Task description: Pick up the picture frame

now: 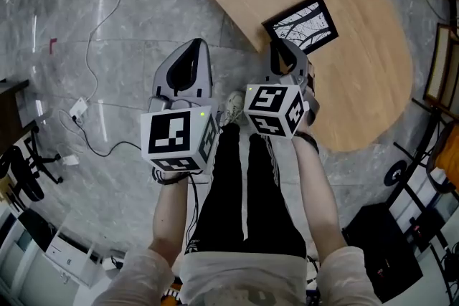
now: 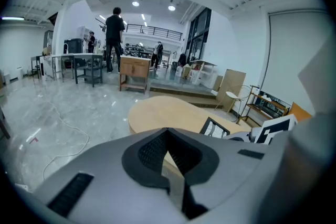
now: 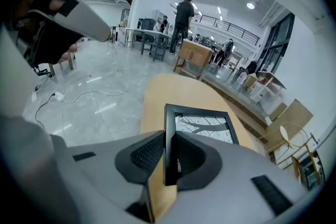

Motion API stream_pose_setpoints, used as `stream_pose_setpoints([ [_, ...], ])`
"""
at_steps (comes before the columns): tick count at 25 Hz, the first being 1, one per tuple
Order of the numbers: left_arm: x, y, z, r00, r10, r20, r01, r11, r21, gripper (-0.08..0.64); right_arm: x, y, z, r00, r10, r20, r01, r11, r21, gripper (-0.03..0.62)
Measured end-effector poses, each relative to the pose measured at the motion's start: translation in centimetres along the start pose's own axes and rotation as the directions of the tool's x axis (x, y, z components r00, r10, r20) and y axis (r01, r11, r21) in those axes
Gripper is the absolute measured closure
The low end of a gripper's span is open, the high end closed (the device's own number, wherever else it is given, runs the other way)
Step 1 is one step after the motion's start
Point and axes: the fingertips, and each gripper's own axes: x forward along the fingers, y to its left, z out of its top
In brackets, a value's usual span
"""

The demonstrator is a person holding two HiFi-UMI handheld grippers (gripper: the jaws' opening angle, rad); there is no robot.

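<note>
The picture frame is black-rimmed with a black-and-white branch print. My right gripper is shut on its near edge and holds it tilted just over the wooden table, near the table's rim. In the right gripper view the frame's edge stands upright between the pads, and the print spreads out beyond them. My left gripper hangs over the floor to the left of the table, shut with nothing in it. From the left gripper view the frame shows at the right.
A white cable and a power strip lie on the grey marble floor at left. A black box and a metal rack stand at right. People stand far off among desks. The person's legs and a shoe are below the grippers.
</note>
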Motion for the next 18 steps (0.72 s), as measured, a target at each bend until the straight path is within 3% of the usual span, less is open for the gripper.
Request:
stream_pose_setpoints([
  [6,-3.6,-0.7,10.3,0.995,0.015,0.097,-0.015,1.0,0.006,0.551,-6.8,-7.0,12.2,0.975,-0.098,0.201,0.097,0.995,0.018,0.515],
  [13,-12.3,-3.1,25.6,0.964,0.032,0.264,-0.043,0.998,0.037,0.551,-21.8,-13.9,26.5,0.885,-0.171,0.433,0.154,0.985,0.073,0.515],
  [18,-21.1,-5.5,30.4,0.932,0.04,0.361,-0.048,0.999,0.012,0.551,-33.7,-13.7,30.2,0.806,-0.186,0.563,0.161,0.983,0.094,0.515],
])
